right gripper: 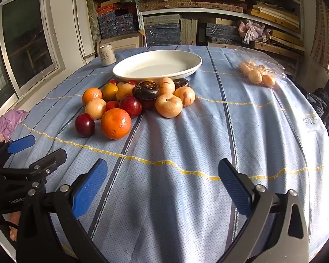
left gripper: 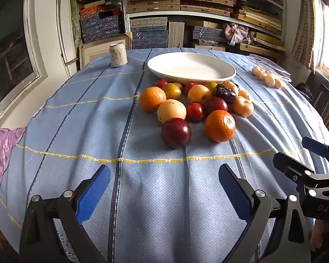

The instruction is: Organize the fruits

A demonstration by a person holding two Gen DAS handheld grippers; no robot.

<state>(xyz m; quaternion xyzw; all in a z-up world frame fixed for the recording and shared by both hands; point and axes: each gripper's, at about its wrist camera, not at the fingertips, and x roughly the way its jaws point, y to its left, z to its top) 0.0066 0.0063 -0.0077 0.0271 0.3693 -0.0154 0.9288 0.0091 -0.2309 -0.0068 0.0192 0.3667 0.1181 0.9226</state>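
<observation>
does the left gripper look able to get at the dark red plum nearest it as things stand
Probably yes. The left gripper is open and empty, and only bare tablecloth lies between it and the dark red plum, which sits at the pile's near edge.

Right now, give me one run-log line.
left tool: open, empty | right tool: open, empty | fruit pile: on cloth | white plate: empty | stage: no fruit picked yet

A loose heap of fruits (left gripper: 192, 103) — oranges, dark red plums, pale yellow round fruits, small tomatoes — lies on the cloth just in front of the empty white oval plate (left gripper: 228, 70), its farthest pieces touching the rim.
</observation>
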